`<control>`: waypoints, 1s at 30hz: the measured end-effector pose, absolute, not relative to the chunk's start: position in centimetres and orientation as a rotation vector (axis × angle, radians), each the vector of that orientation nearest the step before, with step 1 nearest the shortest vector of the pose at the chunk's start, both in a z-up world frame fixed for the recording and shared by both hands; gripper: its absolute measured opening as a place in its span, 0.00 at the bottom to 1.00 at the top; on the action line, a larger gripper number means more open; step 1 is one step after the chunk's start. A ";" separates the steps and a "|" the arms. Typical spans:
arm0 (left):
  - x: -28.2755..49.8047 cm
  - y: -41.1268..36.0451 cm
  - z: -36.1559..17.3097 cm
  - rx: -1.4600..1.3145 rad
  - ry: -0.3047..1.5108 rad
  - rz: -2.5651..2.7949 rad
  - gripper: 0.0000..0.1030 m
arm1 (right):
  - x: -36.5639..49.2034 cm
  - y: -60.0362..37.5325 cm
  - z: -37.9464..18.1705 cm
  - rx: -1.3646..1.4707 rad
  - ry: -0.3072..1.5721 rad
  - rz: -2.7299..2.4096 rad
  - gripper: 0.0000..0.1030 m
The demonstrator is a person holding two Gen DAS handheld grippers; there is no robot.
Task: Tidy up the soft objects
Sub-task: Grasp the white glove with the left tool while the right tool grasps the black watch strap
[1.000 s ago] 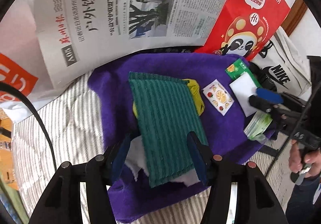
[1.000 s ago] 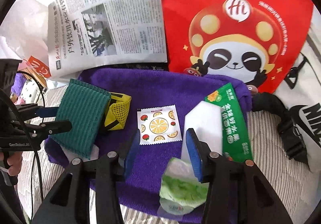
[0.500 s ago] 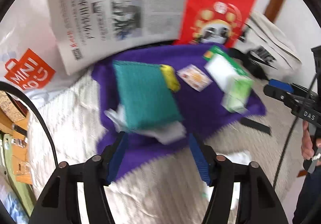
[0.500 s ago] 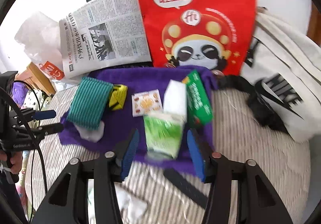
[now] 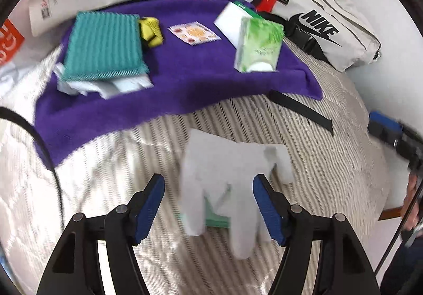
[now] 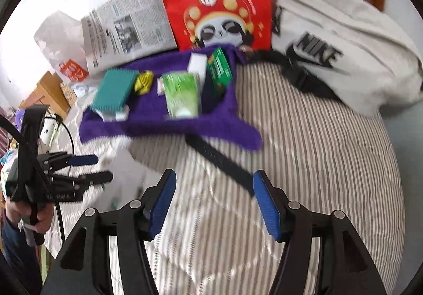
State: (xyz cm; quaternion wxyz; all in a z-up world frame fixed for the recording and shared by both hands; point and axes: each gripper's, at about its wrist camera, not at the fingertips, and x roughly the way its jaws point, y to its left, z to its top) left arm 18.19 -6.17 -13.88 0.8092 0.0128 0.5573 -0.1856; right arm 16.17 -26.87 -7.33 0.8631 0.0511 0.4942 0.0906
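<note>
Fingers first: on my left gripper [image 5: 208, 205] they stand apart and have just been opening, with a white glove [image 5: 227, 176] lying on the striped bed [image 5: 330, 162] between the pads, touched by neither. On my right gripper [image 6: 214, 202] the fingers are also apart and have just been opening, with only bed cover between them and the black strap [image 6: 219, 162] lying just past the tips.

The sorted things sit at twelve o'clock in both views, on the purple towel [image 5: 171, 88]. From the left: a teal cloth [image 5: 103, 43] over crumpled white paper [image 5: 105, 86], a yellow mesh piece [image 5: 150, 30], a fruit-print sachet [image 5: 194, 34], then the green tissue pack [image 5: 259, 43] leaning on a white box [image 5: 230, 22].

My worry, left side first: the glove is thin and limp, with something green under it, so a shallow pinch could catch one finger of it or drag the green piece along. Both views are smeared, so I could misjudge the drop. On the right, closing here could snag the strap and tug the towel, tipping the tissue pack.
</note>
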 end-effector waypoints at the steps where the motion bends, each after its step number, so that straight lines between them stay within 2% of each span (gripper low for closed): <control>1: 18.1 -6.6 -14.1 0.029 1.190 -0.396 0.65 | 15.5 -27.3 -8.0 0.117 1.051 0.188 0.59; 5: 17.9 -8.3 -15.4 0.055 1.205 -0.403 0.66 | 14.4 -28.5 -9.8 0.161 1.093 0.185 0.59; 10: 16.8 -10.8 -16.2 0.190 1.168 -0.372 0.80 | 13.3 -29.8 -11.0 0.220 1.100 0.173 0.59; 15: 16.4 -12.3 -16.4 0.270 1.128 -0.362 0.79 | 13.0 -30.0 -11.8 0.249 1.103 0.172 0.59; 18: 16.1 -12.3 -16.1 0.269 1.105 -0.376 0.67 | 13.2 -29.8 -12.2 0.234 1.113 0.167 0.59; 23: 15.4 -11.3 -15.4 0.269 1.082 -0.365 0.30 | 14.2 -29.5 -12.7 0.223 1.116 0.170 0.59; 25: 15.5 -10.1 -14.9 0.219 1.084 -0.379 0.21 | 14.9 -29.3 -13.0 0.212 1.115 0.173 0.59; 26: 15.6 -9.3 -14.7 0.186 1.090 -0.385 0.18 | 15.3 -29.2 -13.1 0.207 1.116 0.174 0.59; 30: 15.6 -6.5 -13.9 0.157 1.077 -0.324 0.17 | 17.5 -28.1 -13.4 0.156 1.111 0.191 0.59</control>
